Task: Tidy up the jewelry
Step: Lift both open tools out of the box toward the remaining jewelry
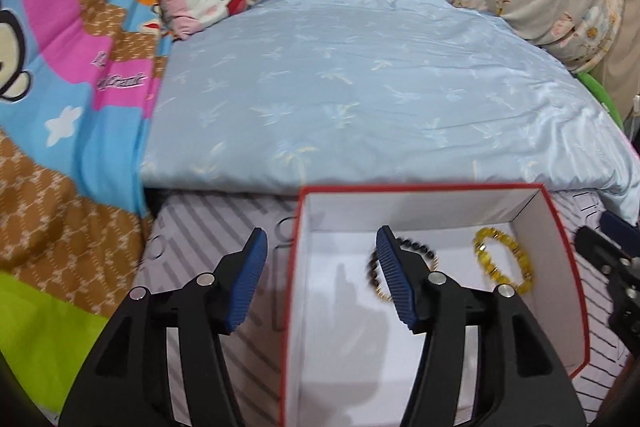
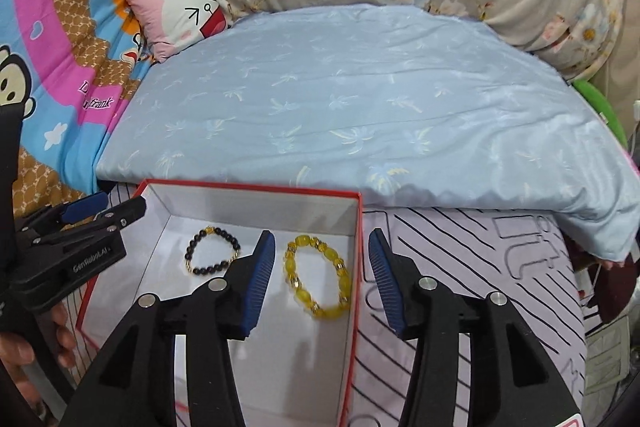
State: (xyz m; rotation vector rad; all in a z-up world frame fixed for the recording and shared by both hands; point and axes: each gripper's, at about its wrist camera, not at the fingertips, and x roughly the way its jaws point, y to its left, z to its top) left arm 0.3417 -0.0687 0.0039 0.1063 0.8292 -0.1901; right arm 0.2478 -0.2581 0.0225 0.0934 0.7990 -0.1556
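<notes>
Two bracelets are seen lying flat on the white floor of the red-edged box [image 2: 356, 227] — the dark bead bracelet [image 2: 213, 253] toward its left side, the yellow bead bracelet [image 2: 318, 275] toward its right wall. The right gripper [image 2: 320, 277] is held wide open and empty, its fingers straddling that wall, the yellow loop just ahead between them. The left gripper [image 1: 320, 281] is likewise spread and empty — astride the left wall, so the right one is judged nearer.

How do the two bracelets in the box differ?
The yellow translucent bead bracelet has larger, oval beads and forms a bigger loop than the dark round-bead bracelet. The yellow one lies near the right wall of the red-edged white box; the dark one lies to its left. Both lie flat on the box floor, with gold spacers, ungripped.
</notes>
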